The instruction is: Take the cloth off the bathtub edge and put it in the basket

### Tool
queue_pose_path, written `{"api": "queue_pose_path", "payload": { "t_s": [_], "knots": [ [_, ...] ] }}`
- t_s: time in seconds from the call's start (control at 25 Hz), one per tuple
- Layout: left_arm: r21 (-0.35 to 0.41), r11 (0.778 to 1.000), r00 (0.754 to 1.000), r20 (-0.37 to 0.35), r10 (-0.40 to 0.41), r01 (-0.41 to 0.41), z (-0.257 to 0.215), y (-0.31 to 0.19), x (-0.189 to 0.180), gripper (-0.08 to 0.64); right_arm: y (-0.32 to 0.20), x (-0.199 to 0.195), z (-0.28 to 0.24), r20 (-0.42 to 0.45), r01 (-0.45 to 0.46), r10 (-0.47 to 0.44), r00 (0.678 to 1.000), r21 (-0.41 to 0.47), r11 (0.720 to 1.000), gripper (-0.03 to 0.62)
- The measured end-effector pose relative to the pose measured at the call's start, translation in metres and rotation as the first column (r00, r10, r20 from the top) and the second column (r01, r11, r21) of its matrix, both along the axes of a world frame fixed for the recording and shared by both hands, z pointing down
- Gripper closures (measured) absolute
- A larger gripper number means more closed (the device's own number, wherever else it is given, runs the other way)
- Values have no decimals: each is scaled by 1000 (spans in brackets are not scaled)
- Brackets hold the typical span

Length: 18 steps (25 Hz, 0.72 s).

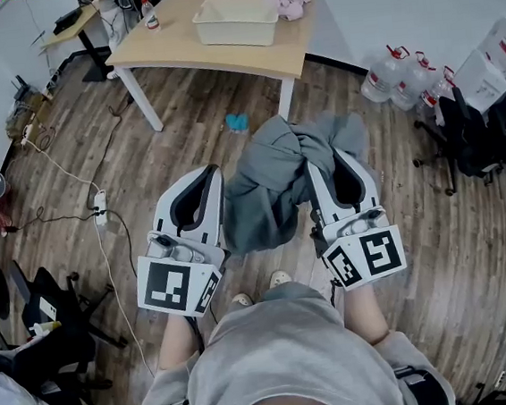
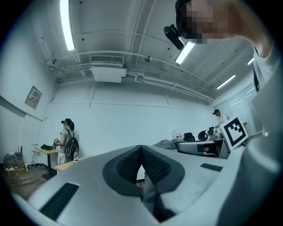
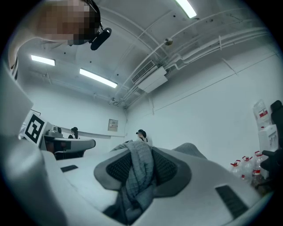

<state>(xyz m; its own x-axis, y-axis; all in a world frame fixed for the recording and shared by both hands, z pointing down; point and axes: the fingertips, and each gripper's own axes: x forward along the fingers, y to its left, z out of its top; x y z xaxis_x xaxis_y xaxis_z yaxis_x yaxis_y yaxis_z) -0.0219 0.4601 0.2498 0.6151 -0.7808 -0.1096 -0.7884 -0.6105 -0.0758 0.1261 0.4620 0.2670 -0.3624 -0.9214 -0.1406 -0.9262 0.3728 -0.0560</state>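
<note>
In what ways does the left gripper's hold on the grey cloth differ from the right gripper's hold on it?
The left gripper pinches only a thin fold of the grey cloth, low between its pads; the right gripper holds a thick bunch that fills its pads. The left jaws almost meet at the tips; the right jaws stand wide around the bunch. Both grip the same cloth and hold it above the wooden floor.

Light wooden worktop [image 1: 172, 35] on white legs, small bottle [image 1: 151, 14] near its left corner, pink bundle [image 1: 288, 1] at its right corner, blue scrap [image 1: 237, 122] on the wood-plank floor [image 1: 456, 248], white power strip [image 1: 101, 207] with cable at left, clear water jugs [image 1: 392, 74] by the wall, black office chair [image 1: 475, 138] nearby.
</note>
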Motion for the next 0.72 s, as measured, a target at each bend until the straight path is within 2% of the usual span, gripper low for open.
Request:
{"api": "queue_pose_path", "payload": {
  "t_s": [0.12,0.32,0.72],
  "knots": [
    [14,1000,1000,-2,-12,12,1,-2,1,545,-4,3,4,6,11,-11,1000,3,1000,462],
    [34,999,999,-11,-39,39,-8,-14,26,546,-18,29,-2,28,43,-43,999,13,999,462],
    [24,997,997,4,-73,73,-6,-30,53,546,-44,53,-2,58,86,-87,995,13,996,462]
  ]
}}
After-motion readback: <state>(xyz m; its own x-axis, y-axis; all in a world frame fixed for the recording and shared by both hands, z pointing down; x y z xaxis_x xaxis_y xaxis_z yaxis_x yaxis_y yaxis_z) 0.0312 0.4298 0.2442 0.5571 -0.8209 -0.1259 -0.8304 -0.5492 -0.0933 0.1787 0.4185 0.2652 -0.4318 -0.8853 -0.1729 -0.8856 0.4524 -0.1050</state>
